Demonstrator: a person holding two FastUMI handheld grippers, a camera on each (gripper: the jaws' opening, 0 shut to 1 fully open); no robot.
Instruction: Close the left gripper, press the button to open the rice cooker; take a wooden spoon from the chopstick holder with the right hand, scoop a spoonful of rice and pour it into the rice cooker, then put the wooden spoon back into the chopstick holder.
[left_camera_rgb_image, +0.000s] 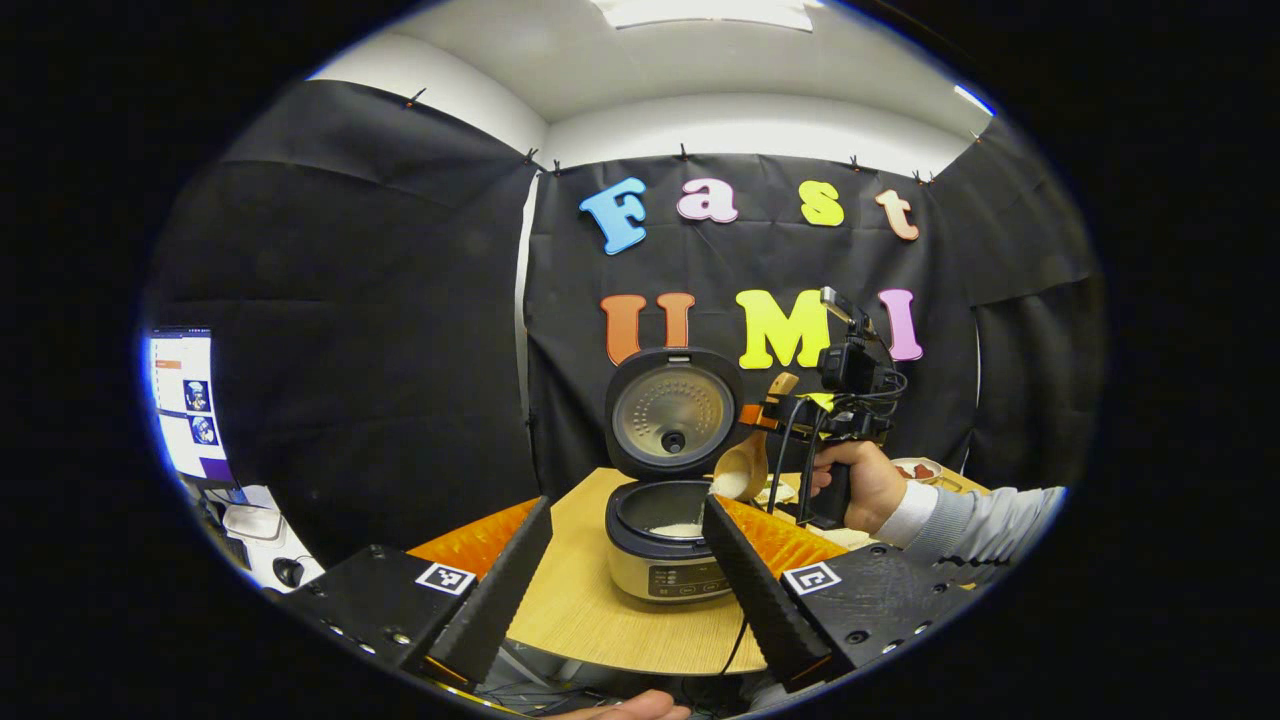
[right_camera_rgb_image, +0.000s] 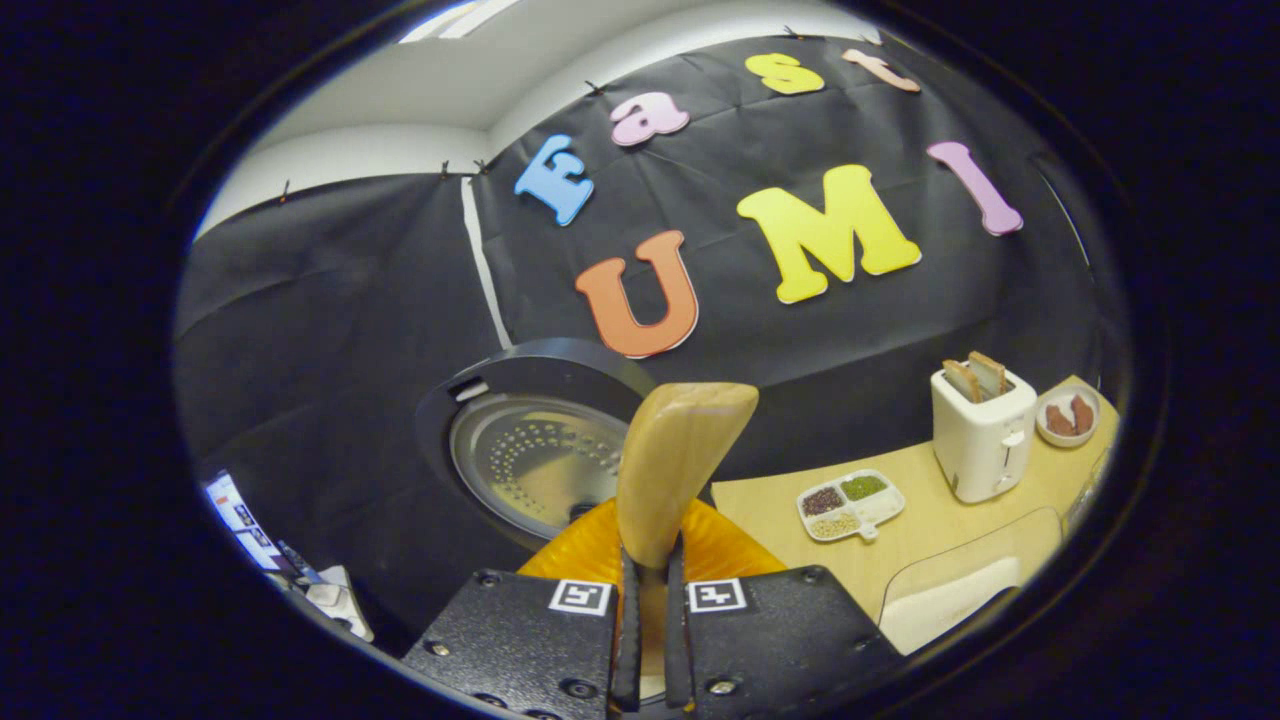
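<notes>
Rice cooker (left_camera_rgb_image: 668, 535): lid up, near middle of table (left_camera_rgb_image: 580, 600) | right gripper (right_camera_rgb_image: 650, 640) clenched on wooden spoon (left_camera_rgb_image: 745, 465), tipped over pot's right rim | left gripper (left_camera_rgb_image: 625, 585) released, near | risk: tipping off-center could spill rice outside.

Non-task items only. Right gripper view, right side of frame: white toaster (right_camera_rgb_image: 983, 432) upright on the light wooden table (right_camera_rgb_image: 920, 530), two bread slices (right_camera_rgb_image: 977, 375) sticking out of its slots. Just right of it, a small round dish (right_camera_rgb_image: 1067, 415) with reddish-brown pieces. Left of the toaster, lower centre-right, a white divided tray (right_camera_rgb_image: 850, 504) with dark, green and pale grains in separate compartments. Left gripper view, far left edge: a lit monitor (left_camera_rgb_image: 185, 400).
</notes>
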